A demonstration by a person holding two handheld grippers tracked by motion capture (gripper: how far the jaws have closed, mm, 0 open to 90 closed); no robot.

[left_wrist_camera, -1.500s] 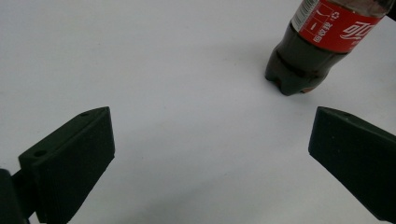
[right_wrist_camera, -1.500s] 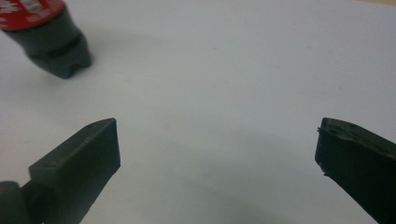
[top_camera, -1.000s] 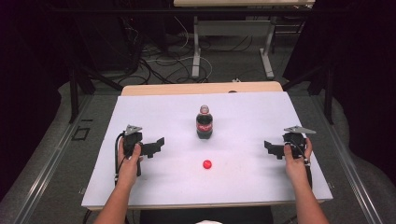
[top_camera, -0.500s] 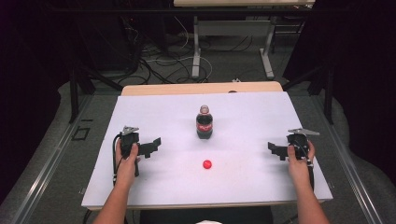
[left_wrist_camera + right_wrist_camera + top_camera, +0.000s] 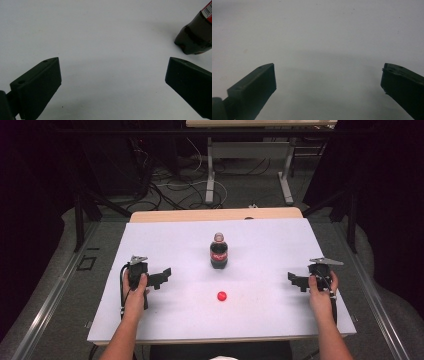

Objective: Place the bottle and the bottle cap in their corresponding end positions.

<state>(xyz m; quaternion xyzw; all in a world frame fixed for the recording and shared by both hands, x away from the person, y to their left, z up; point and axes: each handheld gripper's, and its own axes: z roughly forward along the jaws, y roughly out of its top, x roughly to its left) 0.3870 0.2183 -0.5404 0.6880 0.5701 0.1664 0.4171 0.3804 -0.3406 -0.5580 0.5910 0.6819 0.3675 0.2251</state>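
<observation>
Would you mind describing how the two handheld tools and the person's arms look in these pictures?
Both tools are black. The left tool and right tool each carry a grey three-cornered plate on top, and a black cable trails from each along the forearm. In the gripper views the jaws are blocky, matte black wedges with small screw holes on top. The forearms are bare, with no sleeves in sight.

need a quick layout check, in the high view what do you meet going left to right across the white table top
left gripper → bottle and red cap, almost level in this direction, the cap nearer the person → right gripper. All sit apart from one another on the white table top.
</observation>
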